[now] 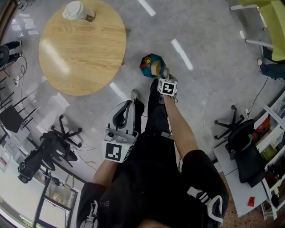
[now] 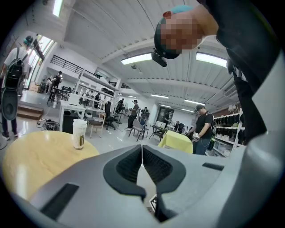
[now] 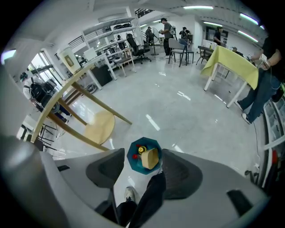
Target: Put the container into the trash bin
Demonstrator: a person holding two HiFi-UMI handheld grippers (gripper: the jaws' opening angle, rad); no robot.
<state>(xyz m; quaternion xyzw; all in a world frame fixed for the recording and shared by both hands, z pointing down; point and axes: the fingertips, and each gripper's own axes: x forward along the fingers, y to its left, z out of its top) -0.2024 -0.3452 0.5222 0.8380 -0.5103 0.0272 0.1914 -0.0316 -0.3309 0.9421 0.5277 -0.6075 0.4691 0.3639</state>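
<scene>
The right gripper [image 3: 142,173] points steeply down above the teal trash bin [image 3: 136,159] on the floor; its jaws stand wide apart and grasp nothing. The tan container [image 3: 150,158] lies inside the bin opening, beside small yellow and red items, clear of both pads. The left gripper [image 2: 142,156] is held near level at the person's waist, jaws closed together and empty. A lidded cup [image 1: 76,10] stands on the round wooden table [image 1: 82,53], well apart from the bin

The table [image 1: 82,58] is matt pale wood, the floor [image 1: 200,40] glossy grey, the trash bin [image 1: 157,58] teal plastic.
</scene>
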